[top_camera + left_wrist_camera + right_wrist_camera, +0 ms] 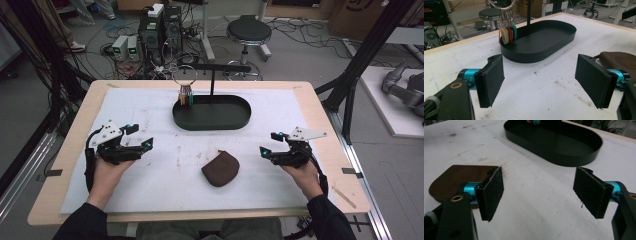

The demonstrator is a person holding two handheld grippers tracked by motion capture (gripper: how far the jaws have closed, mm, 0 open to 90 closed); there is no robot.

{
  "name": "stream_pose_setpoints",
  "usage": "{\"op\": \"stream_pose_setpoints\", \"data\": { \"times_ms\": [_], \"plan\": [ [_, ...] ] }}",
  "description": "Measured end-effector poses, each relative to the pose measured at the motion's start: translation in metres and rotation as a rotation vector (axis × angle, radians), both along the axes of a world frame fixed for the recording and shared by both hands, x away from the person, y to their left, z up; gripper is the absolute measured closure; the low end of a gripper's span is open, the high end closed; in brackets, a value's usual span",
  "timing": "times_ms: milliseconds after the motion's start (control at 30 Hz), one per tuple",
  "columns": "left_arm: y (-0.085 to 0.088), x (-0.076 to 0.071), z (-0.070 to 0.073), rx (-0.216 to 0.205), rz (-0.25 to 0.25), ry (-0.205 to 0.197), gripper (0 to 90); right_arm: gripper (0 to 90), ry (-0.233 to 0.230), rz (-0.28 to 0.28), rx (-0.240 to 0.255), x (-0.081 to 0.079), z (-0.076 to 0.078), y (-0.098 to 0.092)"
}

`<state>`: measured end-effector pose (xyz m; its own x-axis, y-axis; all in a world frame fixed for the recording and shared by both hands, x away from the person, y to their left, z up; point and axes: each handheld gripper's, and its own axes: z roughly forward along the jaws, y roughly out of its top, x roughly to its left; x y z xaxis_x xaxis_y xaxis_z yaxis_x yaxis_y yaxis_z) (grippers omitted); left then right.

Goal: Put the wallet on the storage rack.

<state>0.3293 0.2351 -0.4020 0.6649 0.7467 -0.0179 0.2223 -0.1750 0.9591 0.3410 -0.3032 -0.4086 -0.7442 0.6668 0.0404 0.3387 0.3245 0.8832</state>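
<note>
Left gripper [141, 136] held wide apart over bare white mat [150, 180], nothing between the jaws. Right gripper [269, 144] likewise spread, empty, just right of brown pouch [220, 168]. Pouch flat on the mat between both grippers, nearer the right. Beyond, black oval tray [211, 122], with coloured key tags [508, 34] hanging from a ring [185, 76] at its left end. Nothing blocking the pouch.
</note>
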Motion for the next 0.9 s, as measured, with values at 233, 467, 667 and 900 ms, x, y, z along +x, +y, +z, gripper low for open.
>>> {"op": "stream_pose_setpoints", "data": {
  "times_ms": [233, 467, 667, 900],
  "plan": [
    [0.000, -0.001, -0.001, 0.008, -0.001, 0.009, 23.8, 36.0, 0.033, 0.107, -0.057, -0.002, -0.010, 0.026],
    [-0.002, 0.000, -0.003, 0.008, -0.006, 0.016, 23.9, 44.2, 0.055, 0.179, -0.077, -0.003, -0.016, 0.037],
    [-0.004, -0.001, -0.003, 0.014, -0.014, 0.020, 23.9, 44.8, 0.078, 0.255, -0.103, -0.005, -0.020, 0.043],
    [-0.007, -0.001, -0.004, 0.011, -0.035, 0.022, 23.8, 45.6, 0.108, 0.306, -0.132, -0.006, -0.025, 0.051]
  ]
}}
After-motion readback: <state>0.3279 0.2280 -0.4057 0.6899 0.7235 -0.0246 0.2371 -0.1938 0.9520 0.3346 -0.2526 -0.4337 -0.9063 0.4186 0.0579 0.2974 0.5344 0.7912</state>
